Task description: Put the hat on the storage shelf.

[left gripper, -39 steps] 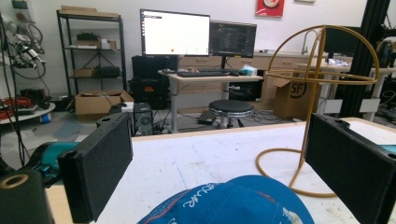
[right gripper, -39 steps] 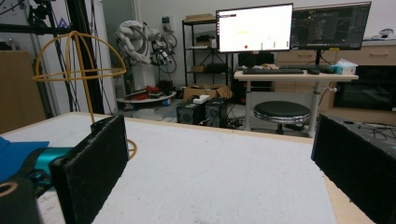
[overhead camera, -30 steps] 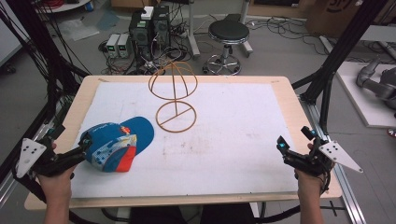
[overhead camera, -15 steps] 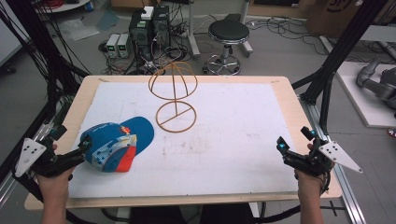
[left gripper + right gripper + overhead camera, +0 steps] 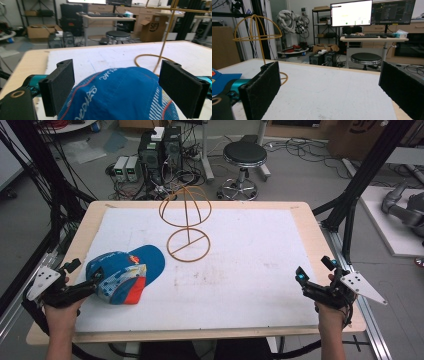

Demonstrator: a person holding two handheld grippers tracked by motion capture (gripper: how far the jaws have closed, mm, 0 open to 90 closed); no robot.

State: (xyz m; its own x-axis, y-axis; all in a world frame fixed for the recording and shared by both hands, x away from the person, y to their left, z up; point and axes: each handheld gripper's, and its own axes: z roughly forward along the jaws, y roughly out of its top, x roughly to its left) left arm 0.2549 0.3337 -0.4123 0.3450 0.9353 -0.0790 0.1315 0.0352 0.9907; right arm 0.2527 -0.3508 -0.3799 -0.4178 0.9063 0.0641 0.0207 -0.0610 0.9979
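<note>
The left gripper, jaws just narrowing yet seemingly clear, straddles the blue fabric cap; the yellow wire hat stand rises at one o'clock. The right gripper hangs apart.

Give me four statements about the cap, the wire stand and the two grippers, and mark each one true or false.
1. The blue cap hangs on the wire stand. False: it lies on the table, beside the stand.
2. The left gripper has the cap between open jaws. True.
3. The right gripper holds the stand. False: its jaws are open and empty.
4. The stand stands upright. True.
</note>
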